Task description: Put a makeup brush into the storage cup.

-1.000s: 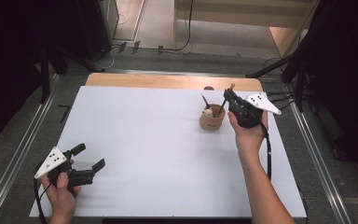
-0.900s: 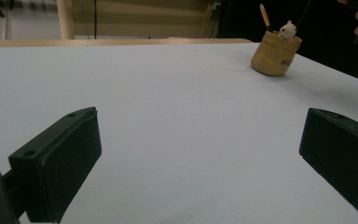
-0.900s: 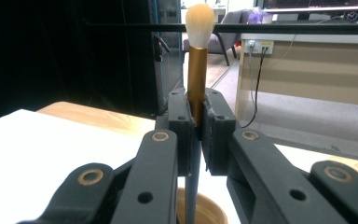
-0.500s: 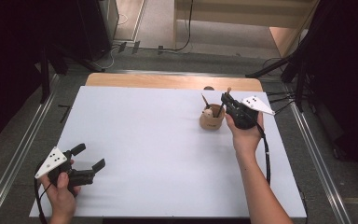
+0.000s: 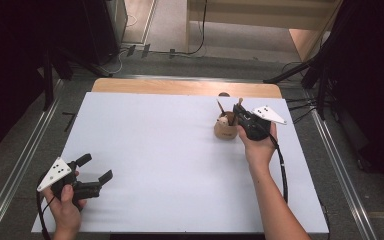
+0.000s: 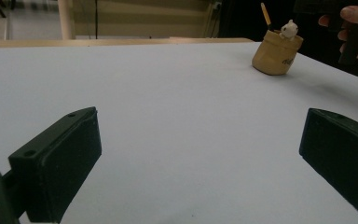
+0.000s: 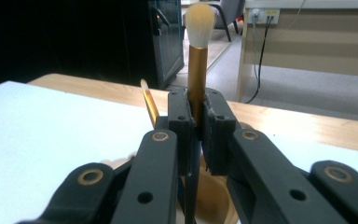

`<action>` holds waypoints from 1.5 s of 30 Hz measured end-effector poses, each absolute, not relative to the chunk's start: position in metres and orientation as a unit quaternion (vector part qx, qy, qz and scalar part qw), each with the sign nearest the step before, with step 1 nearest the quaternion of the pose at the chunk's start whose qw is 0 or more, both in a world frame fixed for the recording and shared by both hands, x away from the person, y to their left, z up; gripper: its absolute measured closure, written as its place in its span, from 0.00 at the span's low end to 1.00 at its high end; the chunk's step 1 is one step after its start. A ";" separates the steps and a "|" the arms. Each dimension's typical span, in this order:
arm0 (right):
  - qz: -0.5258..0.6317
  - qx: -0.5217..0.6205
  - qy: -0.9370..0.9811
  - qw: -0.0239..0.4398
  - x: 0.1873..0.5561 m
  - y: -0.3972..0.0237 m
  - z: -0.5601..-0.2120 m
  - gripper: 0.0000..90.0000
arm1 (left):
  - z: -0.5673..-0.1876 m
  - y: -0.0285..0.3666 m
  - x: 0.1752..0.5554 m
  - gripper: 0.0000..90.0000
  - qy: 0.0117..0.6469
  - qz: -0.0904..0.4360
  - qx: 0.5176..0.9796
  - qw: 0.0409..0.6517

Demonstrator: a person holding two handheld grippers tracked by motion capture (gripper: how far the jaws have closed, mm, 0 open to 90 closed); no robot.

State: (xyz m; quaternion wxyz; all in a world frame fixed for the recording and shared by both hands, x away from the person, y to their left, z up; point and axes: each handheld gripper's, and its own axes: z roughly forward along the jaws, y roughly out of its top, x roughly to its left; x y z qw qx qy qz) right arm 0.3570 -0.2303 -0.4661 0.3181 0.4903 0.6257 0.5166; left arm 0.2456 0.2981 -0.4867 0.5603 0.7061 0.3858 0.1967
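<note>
Right gripper view: my right gripper (image 7: pixel 196 123) had its black jaws clamped on the gold handle of a makeup brush (image 7: pixel 197 70), which stood upright, tuft up.
Brush position: its lower end reached down into the tan pot (image 7: pixel 214 196) just below the jaws; I could not tell whether it touched the bottom.
Progress: as I judged it, the brush was almost stowed; what was left was to let go and draw clear.
Pot: squat, matt, rounded, at the far right of the white worktop (image 5: pixel 155 150); it already held a slim gold-handled brush (image 7: pixel 149 105) and a small white figure (image 6: pixel 289 29).
Left gripper (image 5: pixel 89 175): jaws wide apart, nothing between them, near the worktop's front left corner.
Textures: soft pale bristles, shiny handle, smooth worktop.
</note>
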 end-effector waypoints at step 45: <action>0.521 0.501 0.616 0.313 0.335 -0.247 -0.463 0.45 | -0.486 0.297 0.245 0.00 0.382 0.197 0.706 0.563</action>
